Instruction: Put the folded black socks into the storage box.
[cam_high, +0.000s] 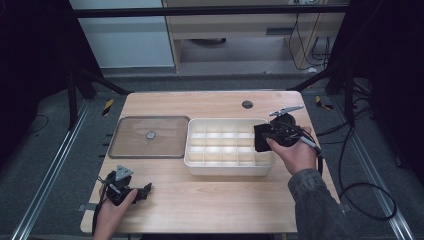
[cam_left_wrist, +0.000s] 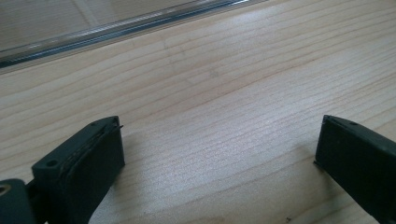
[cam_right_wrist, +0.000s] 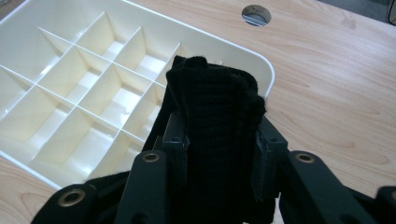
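A cream divided tray (cam_high: 228, 169) (cam_right_wrist: 261, 65) with many empty compartments stands mid-table. My right gripper (cam_high: 261, 138) (cam_right_wrist: 217, 140) hovers over the tray's right end, shut on a folded black cloth (cam_high: 262, 137) (cam_right_wrist: 210, 107) that stands up between its jaws. My left gripper (cam_high: 145, 190) (cam_left_wrist: 219, 154) rests on the wooden table (cam_high: 210, 200) (cam_left_wrist: 224, 93) at the front left, jaws wide open with bare wood between them.
A clear flat lid (cam_high: 150, 136) with a round knob lies left of the tray; its edge (cam_left_wrist: 116, 30) runs across the top of the left gripper view. A cable hole (cam_high: 247, 104) (cam_right_wrist: 256, 15) sits behind the tray. Cables trail off the right side.
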